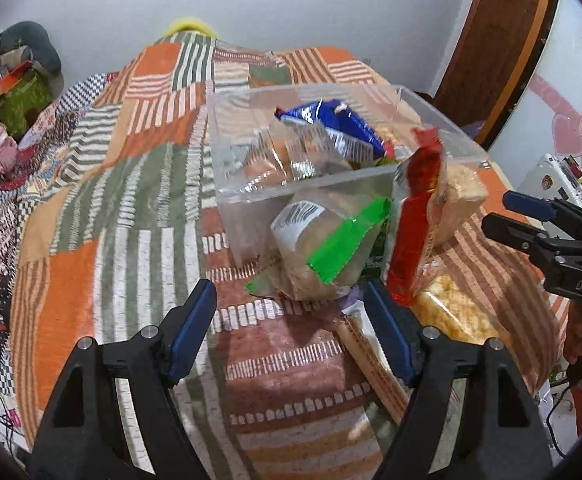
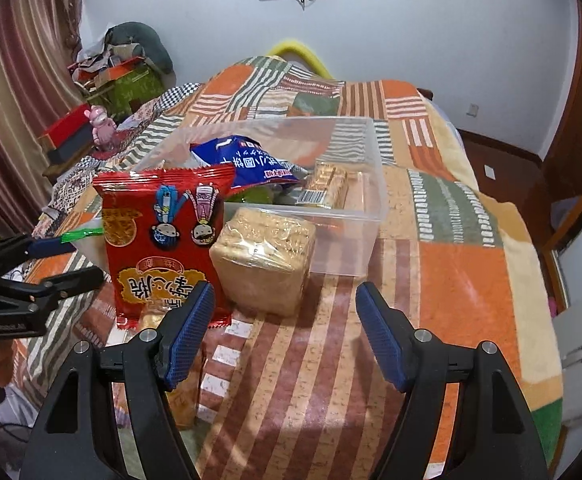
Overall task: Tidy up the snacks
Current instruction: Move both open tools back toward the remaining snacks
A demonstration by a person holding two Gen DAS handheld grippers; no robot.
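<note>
A clear plastic bin [image 1: 251, 196] [image 2: 371, 216] stands on the patchwork bed and holds a blue snack bag [image 1: 331, 120] [image 2: 243, 156], a gold wrapped bar [image 2: 325, 184] and clear-wrapped pastries [image 1: 283, 156]. Outside it lean a green-banded packet [image 1: 323, 248], a red snack bag [image 2: 163, 236] [image 1: 415, 224] and a clear pack of crackers [image 2: 267, 252]. My left gripper [image 1: 291, 332] is open and empty just before the green-banded packet. My right gripper [image 2: 287, 332] is open and empty before the crackers, and shows in the left wrist view [image 1: 531, 220].
A yellowish snack pack [image 1: 455, 316] and a striped flat pack [image 1: 371, 360] lie on the bedspread [image 1: 111, 200] by the left gripper. Boxes and a pink toy [image 2: 103, 124] sit at the bed's far left. A wooden door [image 1: 499, 40] stands at right.
</note>
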